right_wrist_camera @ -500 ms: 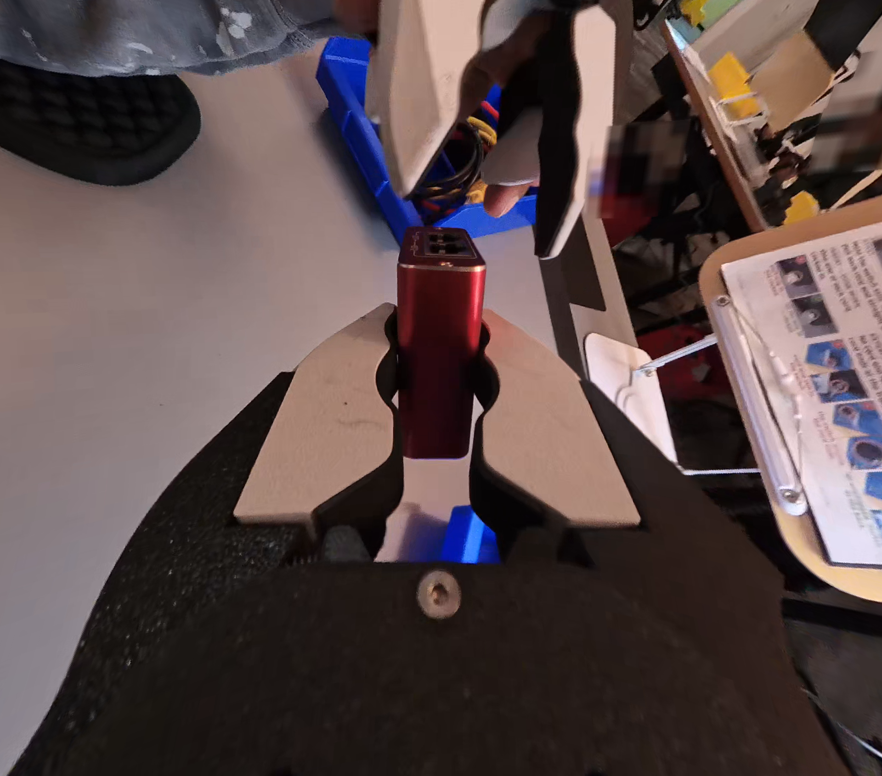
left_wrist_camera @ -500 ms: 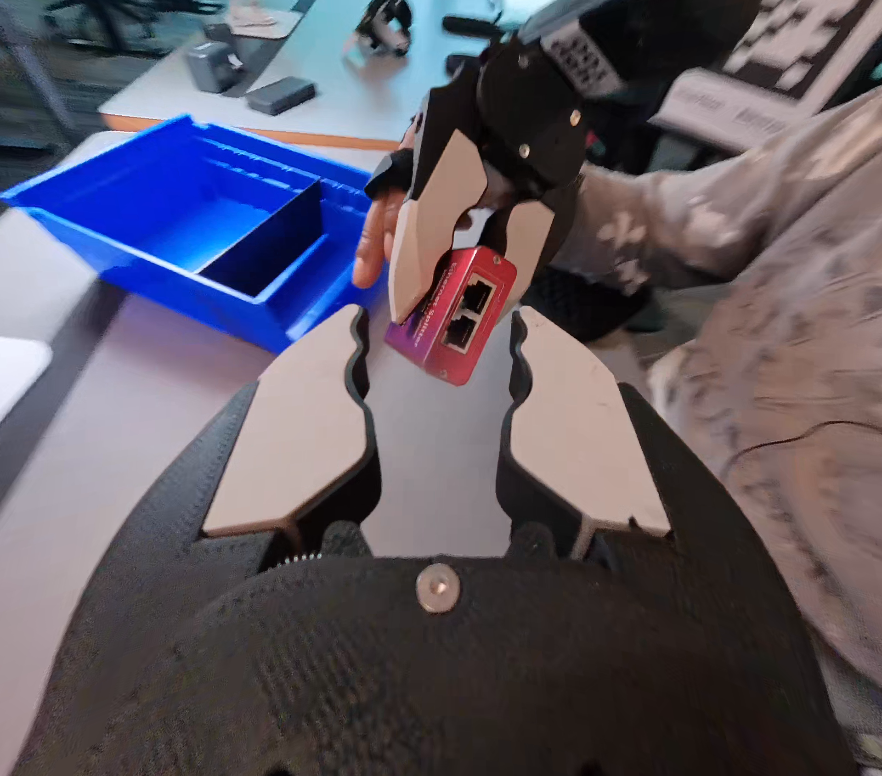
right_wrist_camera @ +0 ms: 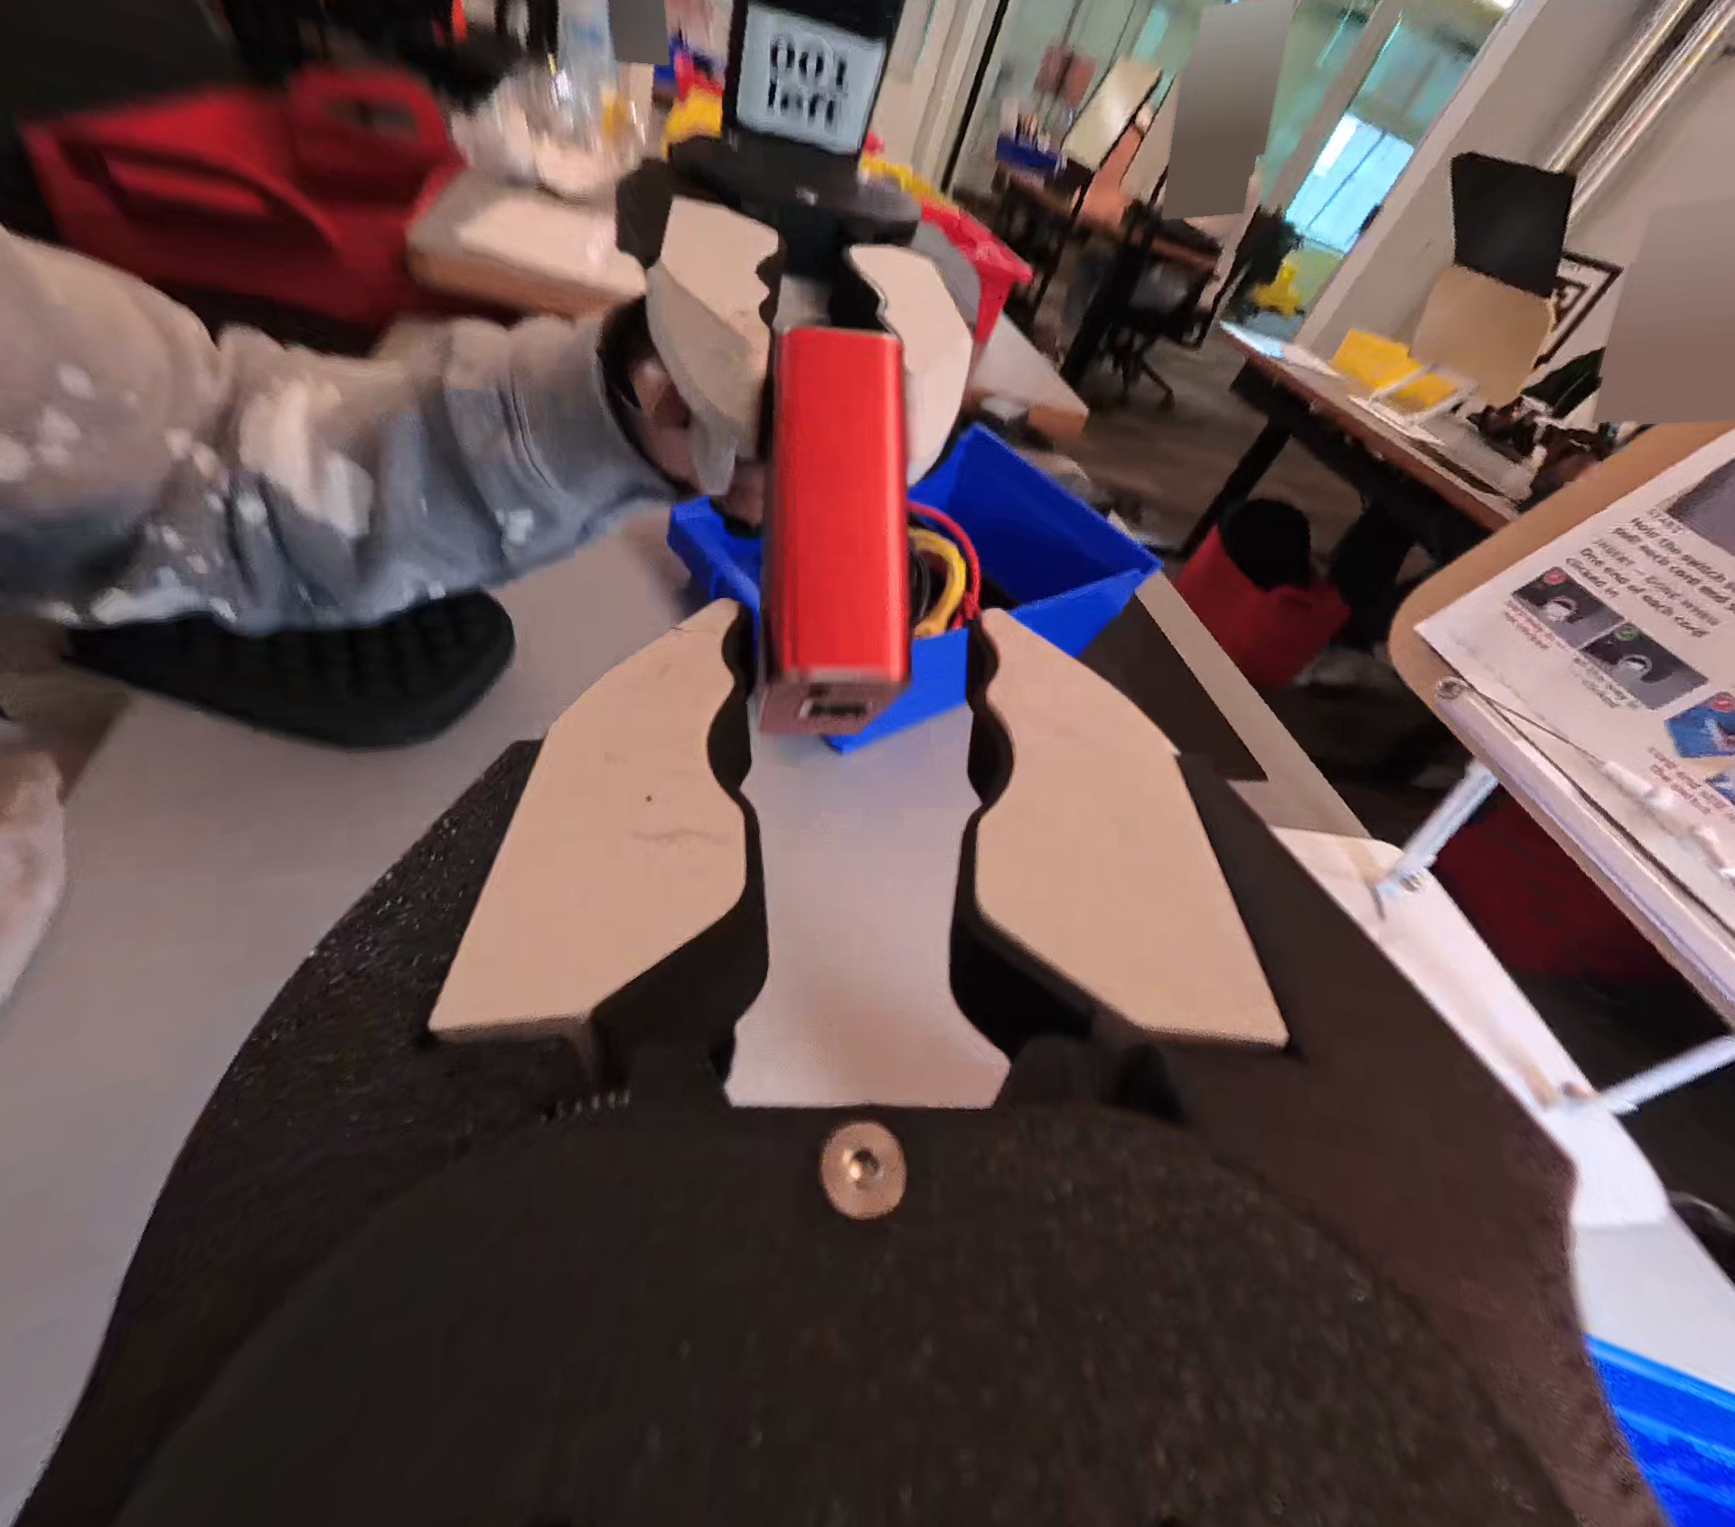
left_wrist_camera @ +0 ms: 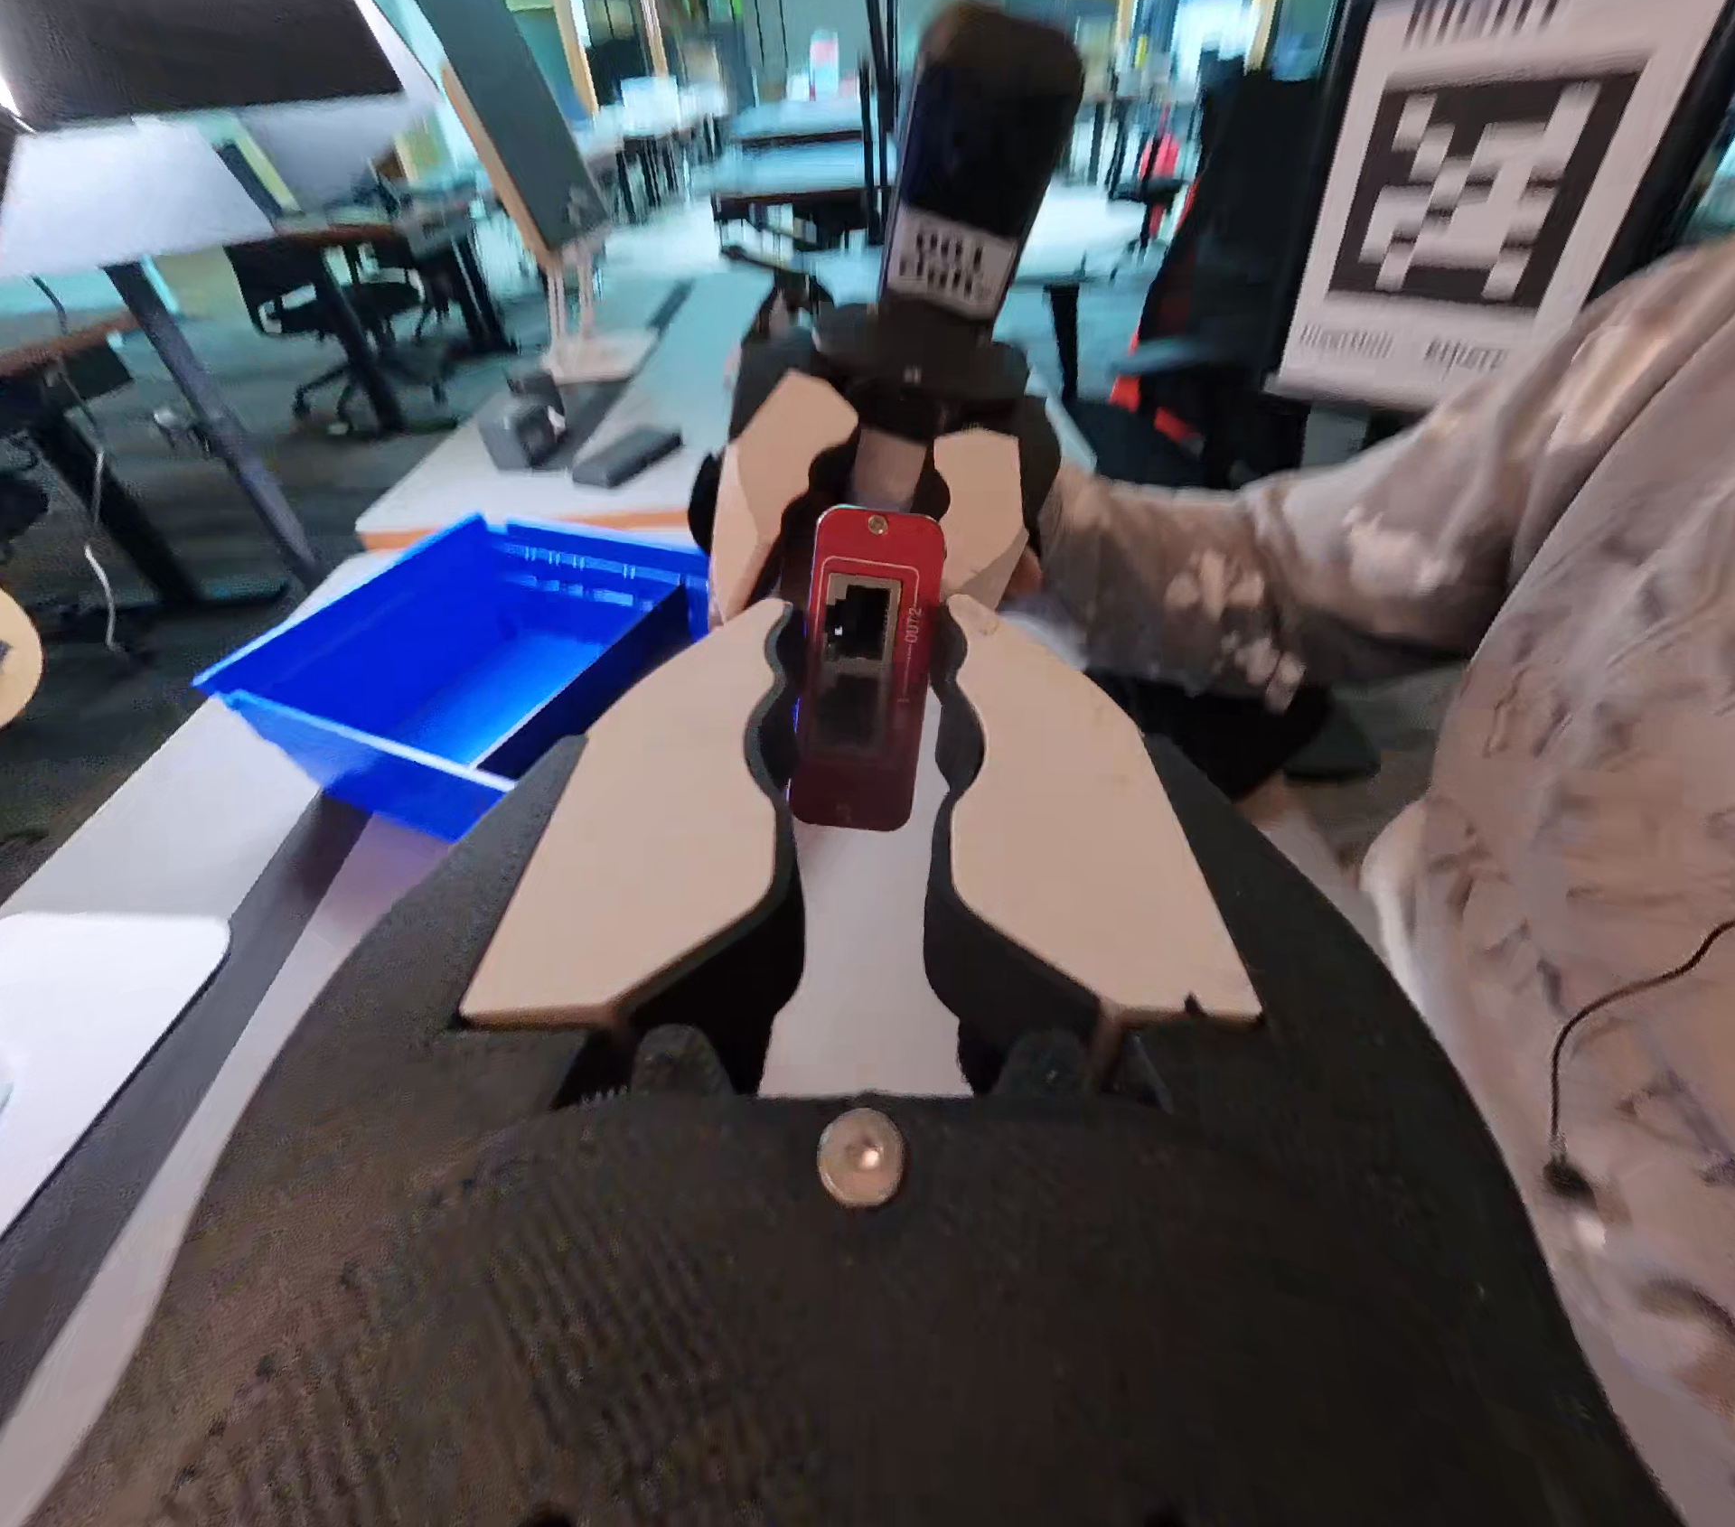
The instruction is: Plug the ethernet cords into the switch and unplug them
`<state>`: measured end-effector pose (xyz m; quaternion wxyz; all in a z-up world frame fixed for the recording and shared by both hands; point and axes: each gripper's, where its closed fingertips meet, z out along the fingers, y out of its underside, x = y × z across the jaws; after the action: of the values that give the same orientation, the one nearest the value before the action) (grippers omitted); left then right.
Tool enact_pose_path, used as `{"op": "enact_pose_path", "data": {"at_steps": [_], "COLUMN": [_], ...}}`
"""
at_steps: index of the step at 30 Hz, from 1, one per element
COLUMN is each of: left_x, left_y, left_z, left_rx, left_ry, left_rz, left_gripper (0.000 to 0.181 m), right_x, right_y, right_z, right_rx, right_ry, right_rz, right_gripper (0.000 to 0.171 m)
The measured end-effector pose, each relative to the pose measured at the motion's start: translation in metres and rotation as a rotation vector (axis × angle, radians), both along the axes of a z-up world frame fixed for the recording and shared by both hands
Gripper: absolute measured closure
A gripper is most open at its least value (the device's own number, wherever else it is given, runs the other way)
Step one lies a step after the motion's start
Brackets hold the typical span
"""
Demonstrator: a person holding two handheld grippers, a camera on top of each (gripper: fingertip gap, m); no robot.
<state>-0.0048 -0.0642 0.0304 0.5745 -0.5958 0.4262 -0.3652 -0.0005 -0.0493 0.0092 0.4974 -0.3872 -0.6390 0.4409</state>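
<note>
The red switch (left_wrist_camera: 859, 750) is pinched between the fingertips of my left gripper (left_wrist_camera: 864, 628), its face with two ports turned toward the left camera. In the right wrist view the switch (right_wrist_camera: 836, 496) sticks out from the left gripper (right_wrist_camera: 831, 299) toward my right gripper (right_wrist_camera: 856, 628). The right gripper's jaws stand open around the switch's near end. The right gripper (left_wrist_camera: 878, 492) shows behind the switch in the left wrist view. Coloured ethernet cords (right_wrist_camera: 944, 576) lie coiled in the blue bin (right_wrist_camera: 1033, 543).
The blue bin (left_wrist_camera: 422, 665) stands on the grey table (right_wrist_camera: 235, 872) just beyond both grippers. A black pad (right_wrist_camera: 310, 665) lies at the left under the person's sleeve. A clipboard with a printed sheet (right_wrist_camera: 1596, 637) stands at the right. A white pad (left_wrist_camera: 94, 1013) lies at the table's left edge.
The switch has passed from my right gripper to my left. The left gripper has shut on it; the right gripper has opened. Both grippers have tilted up to face each other.
</note>
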Motion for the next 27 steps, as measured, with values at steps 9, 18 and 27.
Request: {"op": "enact_pose_path", "data": {"at_steps": [9, 18, 27], "left_x": [0.0, 0.009, 0.014], "left_y": [0.007, 0.007, 0.01], "left_z": [0.027, 0.004, 0.005], "left_rx": [-0.009, -0.092, 0.015], "left_ry": [-0.405, -0.173, -0.14], "left_rz": [-0.047, -0.026, 0.045], "left_gripper": [0.155, 0.142, 0.153], "right_x": [-0.008, -0.005, -0.008], "right_y": [-0.007, -0.006, -0.008], "right_z": [0.029, 0.01, 0.008], "right_rx": [-0.288, -0.208, -0.185], "right_ry": [0.248, 0.086, 0.106], "right_rz": [0.074, 0.071, 0.07], "right_gripper": [0.145, 0.145, 0.143]}}
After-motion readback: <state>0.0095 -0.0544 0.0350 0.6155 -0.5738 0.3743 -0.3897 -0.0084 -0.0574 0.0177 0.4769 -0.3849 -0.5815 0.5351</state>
